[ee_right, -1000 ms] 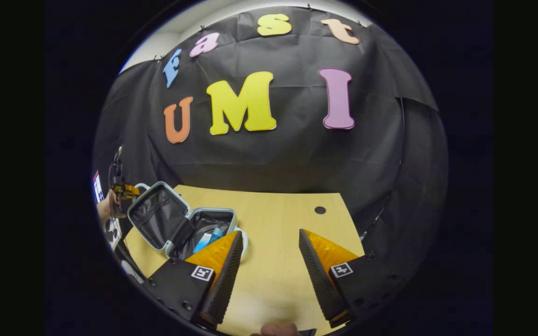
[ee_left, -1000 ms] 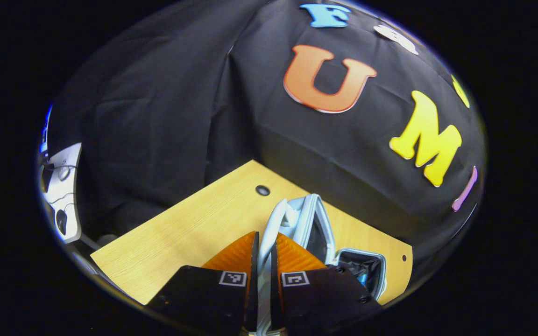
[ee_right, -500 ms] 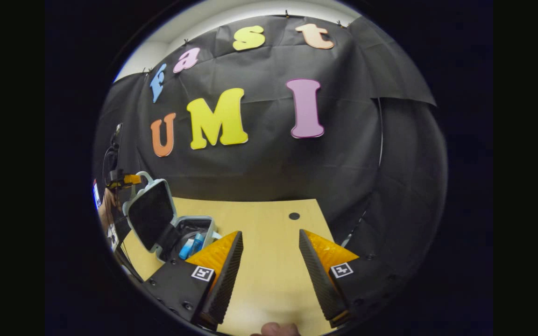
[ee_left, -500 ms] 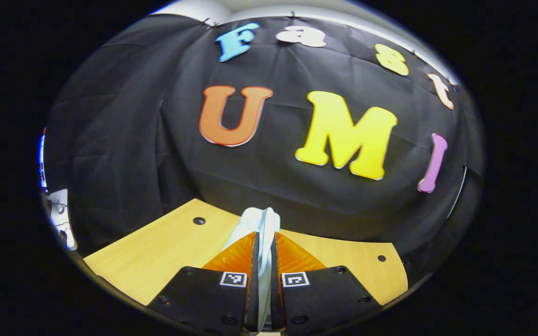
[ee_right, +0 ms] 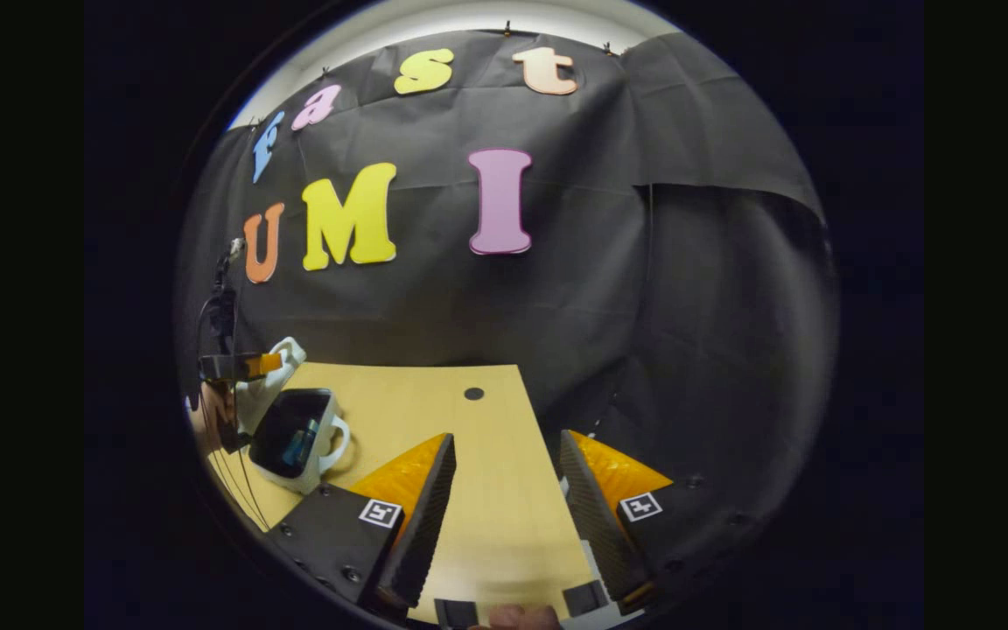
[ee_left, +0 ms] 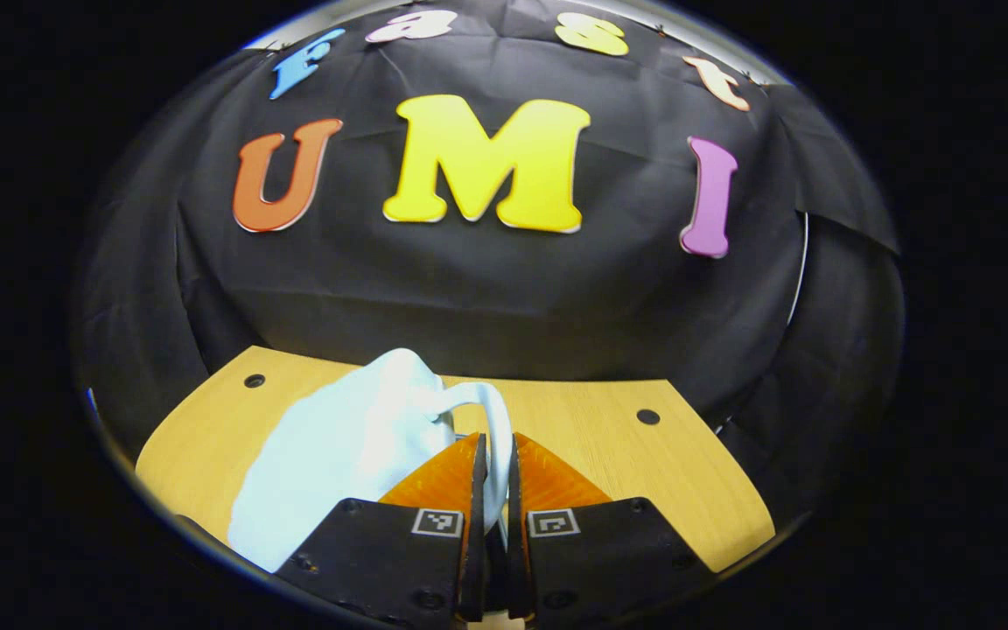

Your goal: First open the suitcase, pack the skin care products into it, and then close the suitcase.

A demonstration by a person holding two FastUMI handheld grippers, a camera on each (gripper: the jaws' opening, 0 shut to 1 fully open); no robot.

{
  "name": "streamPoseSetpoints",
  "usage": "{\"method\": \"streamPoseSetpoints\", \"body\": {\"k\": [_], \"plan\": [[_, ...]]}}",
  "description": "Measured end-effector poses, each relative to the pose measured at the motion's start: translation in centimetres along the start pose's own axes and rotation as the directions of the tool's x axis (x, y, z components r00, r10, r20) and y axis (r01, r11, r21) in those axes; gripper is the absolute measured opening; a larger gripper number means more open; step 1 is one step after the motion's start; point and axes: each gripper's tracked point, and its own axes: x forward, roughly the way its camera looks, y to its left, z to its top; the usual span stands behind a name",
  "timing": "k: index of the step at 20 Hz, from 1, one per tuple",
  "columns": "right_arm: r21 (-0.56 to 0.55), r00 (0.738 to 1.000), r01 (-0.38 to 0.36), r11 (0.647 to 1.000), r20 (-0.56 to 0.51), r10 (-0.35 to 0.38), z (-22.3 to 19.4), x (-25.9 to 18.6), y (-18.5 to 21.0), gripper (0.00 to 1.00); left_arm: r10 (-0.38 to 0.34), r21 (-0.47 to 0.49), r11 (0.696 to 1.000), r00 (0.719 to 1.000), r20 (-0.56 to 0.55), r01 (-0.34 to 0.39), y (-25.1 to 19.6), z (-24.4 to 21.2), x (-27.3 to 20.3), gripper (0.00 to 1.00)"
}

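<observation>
The pale blue suitcase (ee_left: 338, 446) stands on the wooden table (ee_left: 609, 446), its lid tipped well over the base. My left gripper (ee_left: 493, 464) is shut on the lid's handle (ee_left: 497, 418). The right gripper view has the suitcase (ee_right: 281, 468) at far left, partly shut, with a blue skin care product (ee_right: 298, 442) glimpsed in the dark gap. There the left gripper (ee_right: 250, 363) holds the lid's handle from above. My right gripper (ee_right: 504, 472) stands open over the table (ee_right: 478, 516), well to the right of the case, with nothing between its fingers.
Round holes (ee_left: 647, 416) mark the table's back corners. The black cloth wall rises right behind the table. A person's fingertip (ee_right: 513, 617) and small dark blocks (ee_right: 456, 611) show at the near edge under my right gripper.
My left gripper has swung the lid by its handle from wide open down over the base. The right gripper has turned to the right, staying open.
</observation>
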Motion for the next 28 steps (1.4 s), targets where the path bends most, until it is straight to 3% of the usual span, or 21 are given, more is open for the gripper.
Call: {"method": "streamPoseSetpoints", "body": {"k": [3, 4, 6, 8, 9, 14, 17, 21, 23, 26, 28], "plan": [[-0.014, 0.999, 0.045, 0.999, -0.022, -0.045, -0.8, -0.5, -1.7, 0.72, -0.029, 0.020, 0.999, 0.997, -0.073, 0.030, -2.2, -3.8, 2.4, 0.13], [-0.014, 0.998, 0.052, 0.999, -0.031, -0.053, -1.0, -0.6, -2.0, 0.67, -0.033, 0.028, 0.999, 0.995, -0.098, 0.036, -2.9, -5.0, 3.1, 0.13], [-0.023, 0.997, 0.069, 0.997, -0.036, -0.070, -1.1, -0.7, -2.6, 0.72, -0.036, 0.046, 0.998, 0.990, -0.140, 0.043, -3.6, -7.0, 4.7, 0.13], [-0.033, 0.996, 0.084, 0.996, -0.031, -0.085, -1.1, -0.7, -3.2, 0.67, -0.028, 0.067, 0.997, 0.984, -0.175, 0.040, -4.0, -8.7, 5.7, 0.13], [-0.030, 0.995, 0.087, 0.996, -0.035, -0.088, -1.2, -0.6, -3.2, 0.71, -0.019, 0.076, 0.997, 0.982, -0.187, 0.033, -4.3, -9.3, 5.8, 0.13], [-0.032, 0.997, 0.064, 0.997, -0.029, -0.065, -1.0, 0.2, -1.9, 0.71, 0.071, 0.211, 0.977, 0.975, -0.212, -0.025, -5.3, -11.4, 6.6, 0.14], [-0.050, 0.999, 0.037, 0.998, -0.020, -0.038, -1.0, 0.9, -0.8, 0.68, 0.076, 0.257, 0.966, 0.975, -0.209, -0.020, -5.9, -12.1, 6.5, 0.19], [-0.067, 1.000, -0.013, 0.998, 0.005, 0.014, -0.4, 1.7, 1.7, 0.68, 0.042, 0.207, 0.978, 0.978, -0.206, 0.001, -6.6, -11.9, 4.2, 0.46], [-0.080, 0.998, -0.046, 0.996, 0.045, 0.049, 1.1, 2.1, 3.3, 0.71, 0.016, 0.158, 0.987, 0.987, -0.163, 0.010, -6.9, -9.8, 1.4, 0.74], [-0.082, 0.987, -0.109, 0.991, 0.111, 0.117, 3.9, 2.8, 6.5, 0.71, 0.009, 0.100, 0.995, 1.000, -0.001, -0.009, -5.9, -3.5, -3.3, 0.93], [-0.078, 0.975, -0.156, 0.985, 0.145, 0.166, 5.5, 3.0, 9.0, 0.71, 0.020, 0.081, 0.996, 0.997, 0.076, -0.026, -5.0, -0.2, -6.3, 0.99]]}}
